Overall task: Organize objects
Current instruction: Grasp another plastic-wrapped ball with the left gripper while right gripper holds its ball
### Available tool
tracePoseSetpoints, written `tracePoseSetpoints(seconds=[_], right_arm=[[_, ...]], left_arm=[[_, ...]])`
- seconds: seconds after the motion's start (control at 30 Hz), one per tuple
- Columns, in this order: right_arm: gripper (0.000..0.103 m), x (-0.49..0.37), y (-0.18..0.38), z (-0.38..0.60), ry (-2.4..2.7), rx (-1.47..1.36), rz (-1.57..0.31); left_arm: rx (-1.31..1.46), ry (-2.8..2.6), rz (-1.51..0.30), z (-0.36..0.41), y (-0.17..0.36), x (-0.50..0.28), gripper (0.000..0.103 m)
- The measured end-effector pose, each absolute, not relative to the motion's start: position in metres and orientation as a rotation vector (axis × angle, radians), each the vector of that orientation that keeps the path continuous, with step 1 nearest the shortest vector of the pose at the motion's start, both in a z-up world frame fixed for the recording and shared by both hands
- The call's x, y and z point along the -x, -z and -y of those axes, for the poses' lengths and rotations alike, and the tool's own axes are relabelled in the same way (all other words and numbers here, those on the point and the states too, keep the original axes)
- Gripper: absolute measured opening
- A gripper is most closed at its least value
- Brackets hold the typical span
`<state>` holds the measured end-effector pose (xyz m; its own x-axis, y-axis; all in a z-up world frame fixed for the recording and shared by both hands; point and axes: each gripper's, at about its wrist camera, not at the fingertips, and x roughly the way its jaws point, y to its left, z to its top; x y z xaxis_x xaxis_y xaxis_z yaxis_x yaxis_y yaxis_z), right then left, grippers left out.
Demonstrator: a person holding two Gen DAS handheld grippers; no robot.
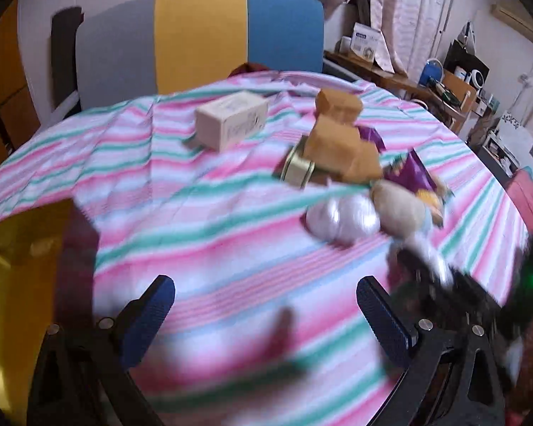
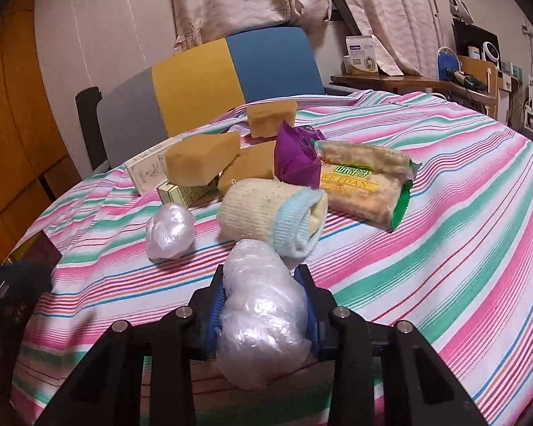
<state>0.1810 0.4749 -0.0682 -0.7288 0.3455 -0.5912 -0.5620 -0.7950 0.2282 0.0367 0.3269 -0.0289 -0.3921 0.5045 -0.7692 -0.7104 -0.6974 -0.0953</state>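
Sorting had barely begun: the right gripper (image 2: 263, 305) was clenched on a crumpled plastic bag (image 2: 263, 316) low over the striped tablecloth (image 2: 444, 248), while the left gripper (image 1: 266, 316) hung spread and empty. Still heaped close together were a second bag (image 2: 170, 230), rolled sock (image 2: 270, 213), sponges (image 2: 202, 158), snack packet (image 2: 366, 181) and boxes (image 1: 231, 120).

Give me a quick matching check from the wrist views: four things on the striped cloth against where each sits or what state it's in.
Things:
1. plastic bag wad
2. rolled sock
3. cracker packet
4. left gripper

States:
A. open, nothing between its fingers
B. clamped in the right gripper
C. lying beside the purple wrapper
D. just beyond the held wad, blue cuff toward the camera

Pairs: 1-B, 2-D, 3-C, 4-A
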Motion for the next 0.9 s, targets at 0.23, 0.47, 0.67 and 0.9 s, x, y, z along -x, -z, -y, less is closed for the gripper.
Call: tracePoseSetpoints(seconds=[0.23,0.47,0.67,0.9], right_arm=[[0.037,-0.183,0.069,-0.47,-2.456,0.719,-0.513],[0.037,-0.183,0.071,-0.473,-2.461,0.711,-0.522],[0.037,-0.184,0.071,-0.473,-2.461,0.703,-0.517],[0.037,-0.184,0.071,-0.469,-2.453,0.704,-0.488]], left_arm=[[1.062,-2.046,-0.296,-0.383,0.043,-0.016,0.103],[1.072,-1.936,-0.316,-0.425,0.063,-0.01,0.09],[1.007,-1.952,-0.304,-0.42,0.069,-0.012,0.065],[0.985,-2.037,-0.209,-0.382,0.069,-0.014,0.063]])
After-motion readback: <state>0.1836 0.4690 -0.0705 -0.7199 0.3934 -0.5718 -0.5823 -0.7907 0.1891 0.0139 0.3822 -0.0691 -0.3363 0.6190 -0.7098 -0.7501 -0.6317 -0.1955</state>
